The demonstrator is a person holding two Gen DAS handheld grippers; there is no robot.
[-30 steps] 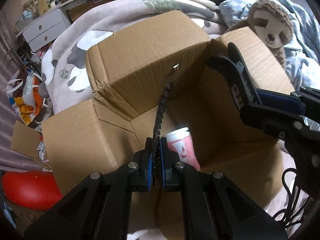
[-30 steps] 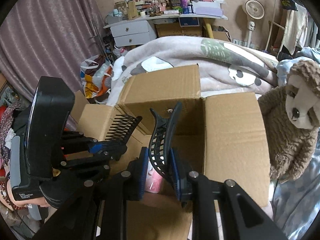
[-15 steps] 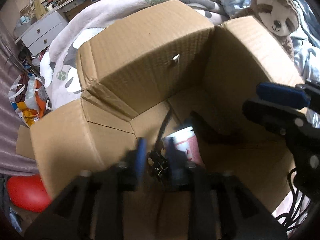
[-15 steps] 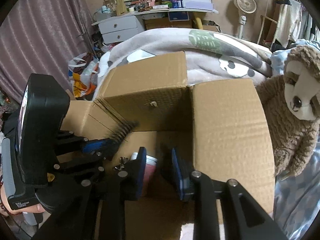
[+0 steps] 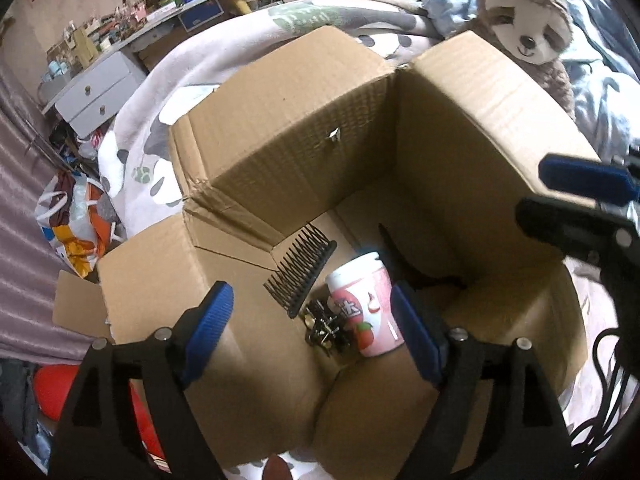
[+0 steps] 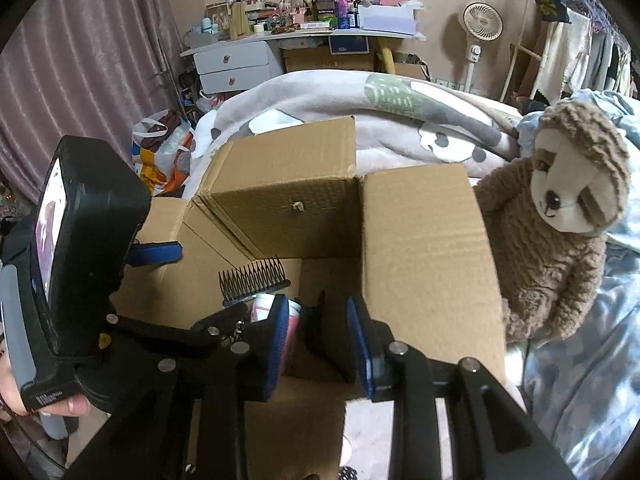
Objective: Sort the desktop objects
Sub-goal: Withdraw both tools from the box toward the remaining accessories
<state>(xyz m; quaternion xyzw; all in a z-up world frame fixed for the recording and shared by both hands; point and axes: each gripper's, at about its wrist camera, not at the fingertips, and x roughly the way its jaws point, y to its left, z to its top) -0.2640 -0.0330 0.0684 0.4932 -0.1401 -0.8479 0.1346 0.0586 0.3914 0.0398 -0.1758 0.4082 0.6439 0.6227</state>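
An open cardboard box point(image 5: 304, 152) stands on the bed. In it lie a black comb point(image 5: 300, 276), a pink cup point(image 5: 366, 304) on its side, a black hair claw point(image 5: 404, 264) behind the cup, and a clump of small dark clips point(image 5: 324, 328). My left gripper point(image 5: 312, 320) hovers over the box with its jaws opening and nothing between them. My right gripper point(image 6: 318, 344) is open above the cup point(image 6: 276, 312) and hair claw point(image 6: 320, 320), holding nothing. The comb point(image 6: 252, 280) leans at the box's left side, just below the left gripper's blue fingertip point(image 6: 156, 252).
A brown sloth plush point(image 6: 560, 216) sits right of the box on a blue cover. A grey panda blanket point(image 6: 400, 120) lies behind. Bags point(image 5: 76, 224) and a red object point(image 5: 48, 384) are on the floor at left; a cluttered desk with drawers point(image 6: 236, 64) stands far back.
The left jaws opened and let go of the comb, which now lies in the box. The right jaws let go of the hair claw, which dropped beside the cup.
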